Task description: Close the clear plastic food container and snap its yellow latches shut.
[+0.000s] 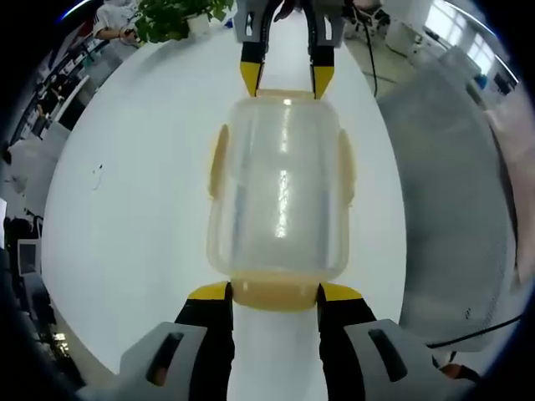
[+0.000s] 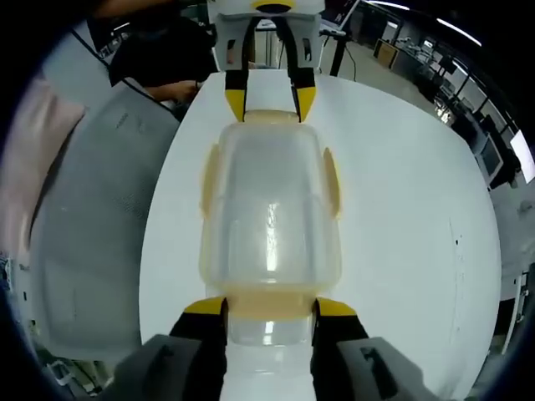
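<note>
In the left gripper view, a potted green plant (image 1: 171, 17) stands at the far left end of the white bench (image 1: 125, 217), and a person's hand shows beside it near the bench edge. The clear plastic food container (image 1: 280, 200) lies in the middle of the bench, lid on, running lengthways away from the camera. A yellow latch (image 1: 219, 160) hangs on its left long side and another (image 1: 345, 165) on its right long side; both look folded against the wall, though whether they are snapped cannot be told. The left gripper (image 1: 276, 294) stands at the near end of the container, its yellow-tipped jaws spread on either side of the near end latch (image 1: 276, 294), which sits between them. At the far end the right gripper (image 1: 288, 77) comes down from the top, its jaws also spread, tips touching the container's far edge. A grey mat (image 1: 451, 192) lies along the right side of the bench.

In the right gripper view, the grey mat (image 2: 92, 225) lies on the left, partly over the bench (image 2: 401, 217) edge. The container (image 2: 269, 209) again lies centred, with side latches at left (image 2: 209, 180) and right (image 2: 332, 180). The right gripper (image 2: 269, 311) has its jaws apart astride the near end latch (image 2: 269, 302). The left gripper (image 2: 269, 98) meets the far end, jaws apart. Office desks and screens stand beyond the bench on the right.
</note>
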Action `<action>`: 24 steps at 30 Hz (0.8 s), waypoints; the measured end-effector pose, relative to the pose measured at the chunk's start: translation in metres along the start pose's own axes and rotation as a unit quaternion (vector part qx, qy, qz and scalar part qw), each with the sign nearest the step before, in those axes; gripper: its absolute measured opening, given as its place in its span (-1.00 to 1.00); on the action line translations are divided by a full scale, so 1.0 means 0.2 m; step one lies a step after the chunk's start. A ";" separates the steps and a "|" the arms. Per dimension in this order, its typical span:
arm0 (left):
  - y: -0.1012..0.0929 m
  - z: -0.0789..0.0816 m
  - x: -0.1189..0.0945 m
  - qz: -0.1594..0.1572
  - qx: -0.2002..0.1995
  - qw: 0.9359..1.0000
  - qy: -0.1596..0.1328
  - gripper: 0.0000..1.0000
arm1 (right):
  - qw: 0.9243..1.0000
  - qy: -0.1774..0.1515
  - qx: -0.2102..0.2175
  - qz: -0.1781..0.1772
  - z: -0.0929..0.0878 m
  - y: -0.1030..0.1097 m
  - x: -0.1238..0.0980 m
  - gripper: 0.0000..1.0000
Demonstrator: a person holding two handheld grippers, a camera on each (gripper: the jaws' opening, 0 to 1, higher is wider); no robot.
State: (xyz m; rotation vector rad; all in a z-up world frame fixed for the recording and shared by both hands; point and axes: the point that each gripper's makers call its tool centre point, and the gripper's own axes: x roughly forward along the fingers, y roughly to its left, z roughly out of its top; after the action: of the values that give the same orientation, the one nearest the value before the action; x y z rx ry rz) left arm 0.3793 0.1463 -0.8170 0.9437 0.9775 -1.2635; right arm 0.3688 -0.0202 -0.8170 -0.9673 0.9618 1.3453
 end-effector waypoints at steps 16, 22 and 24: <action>-0.02 0.24 0.04 -0.005 0.006 1.000 -0.016 -0.27 | 1.000 0.028 0.006 0.002 -0.22 0.00 -0.09 -0.28; -0.03 0.31 0.05 -0.008 0.007 1.000 -0.022 -0.27 | 0.999 0.038 0.008 0.007 -0.29 0.00 -0.10 -0.27; -0.02 0.32 0.05 -0.007 0.008 1.000 -0.023 -0.27 | 0.999 0.039 0.009 0.006 -0.30 0.00 -0.10 -0.27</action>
State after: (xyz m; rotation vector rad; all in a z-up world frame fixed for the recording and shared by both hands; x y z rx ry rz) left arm 0.3792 0.0824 -0.8072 0.9182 0.9411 -1.3016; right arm 0.3685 -0.0839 -0.8171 -1.0086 1.0391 1.3147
